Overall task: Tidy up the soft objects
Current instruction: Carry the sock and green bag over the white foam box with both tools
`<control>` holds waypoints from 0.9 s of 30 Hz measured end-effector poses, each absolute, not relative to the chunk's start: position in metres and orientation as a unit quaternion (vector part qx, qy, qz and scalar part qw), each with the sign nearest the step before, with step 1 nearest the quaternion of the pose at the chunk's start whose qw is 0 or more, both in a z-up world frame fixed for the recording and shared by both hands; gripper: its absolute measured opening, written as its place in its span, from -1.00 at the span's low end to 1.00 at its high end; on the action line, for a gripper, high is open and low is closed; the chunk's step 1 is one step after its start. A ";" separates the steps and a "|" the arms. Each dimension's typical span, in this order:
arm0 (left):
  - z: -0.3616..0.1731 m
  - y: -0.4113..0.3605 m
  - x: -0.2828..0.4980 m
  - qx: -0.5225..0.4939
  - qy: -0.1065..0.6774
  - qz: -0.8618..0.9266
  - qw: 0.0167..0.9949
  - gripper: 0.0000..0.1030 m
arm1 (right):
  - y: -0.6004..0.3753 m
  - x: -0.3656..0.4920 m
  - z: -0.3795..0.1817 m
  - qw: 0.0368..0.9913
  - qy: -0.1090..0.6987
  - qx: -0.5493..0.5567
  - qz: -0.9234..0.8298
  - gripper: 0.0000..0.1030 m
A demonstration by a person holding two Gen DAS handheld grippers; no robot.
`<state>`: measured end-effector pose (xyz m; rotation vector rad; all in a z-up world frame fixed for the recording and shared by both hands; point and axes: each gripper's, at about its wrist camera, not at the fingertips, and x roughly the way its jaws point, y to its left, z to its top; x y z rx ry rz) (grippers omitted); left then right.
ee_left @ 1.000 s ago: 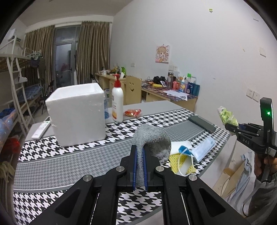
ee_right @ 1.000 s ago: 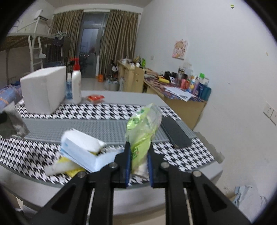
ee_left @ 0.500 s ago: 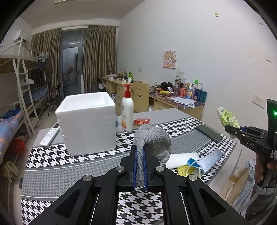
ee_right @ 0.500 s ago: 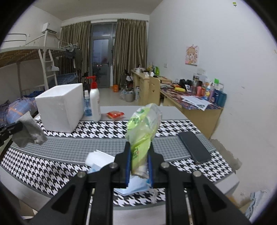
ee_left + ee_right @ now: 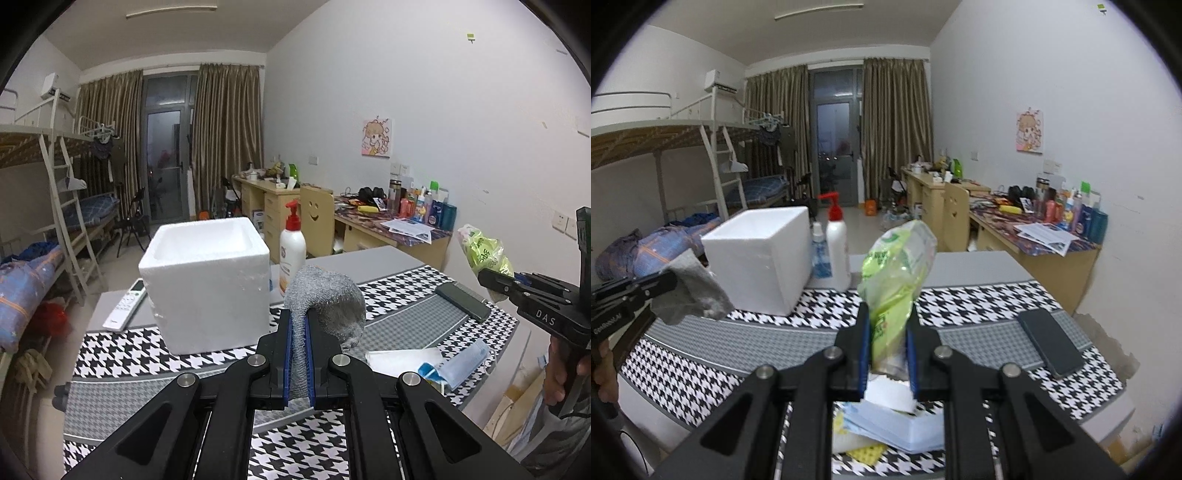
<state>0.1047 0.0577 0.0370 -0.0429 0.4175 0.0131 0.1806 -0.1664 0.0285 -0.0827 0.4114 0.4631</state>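
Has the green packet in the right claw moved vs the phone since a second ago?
Yes. The green packet has risen: its base sat level with the black phone a second ago, and now it stands higher, against the table's far edge.

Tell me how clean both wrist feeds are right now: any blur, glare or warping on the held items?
Left wrist view: grey sock in the left tool is sharp; fisheye bends the table edge and corners go dark. Right wrist view: green packet in the right tool is readable, with mild sheen; the tissues below are soft. Dim, even room light, no hard shadows.
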 end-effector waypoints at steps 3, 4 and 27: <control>0.041 0.057 0.107 -0.019 0.202 0.010 0.979 -0.87 | -0.158 0.182 0.032 0.949 0.197 -0.043 0.242 -0.61; 0.042 0.057 0.107 -0.019 0.200 0.011 0.980 -0.87 | -0.156 0.182 0.033 0.948 0.196 -0.042 0.246 -0.61; 0.071 0.066 0.128 -0.007 0.169 0.038 0.985 -0.87 | -0.120 0.199 0.055 0.939 0.177 -0.033 0.294 -0.61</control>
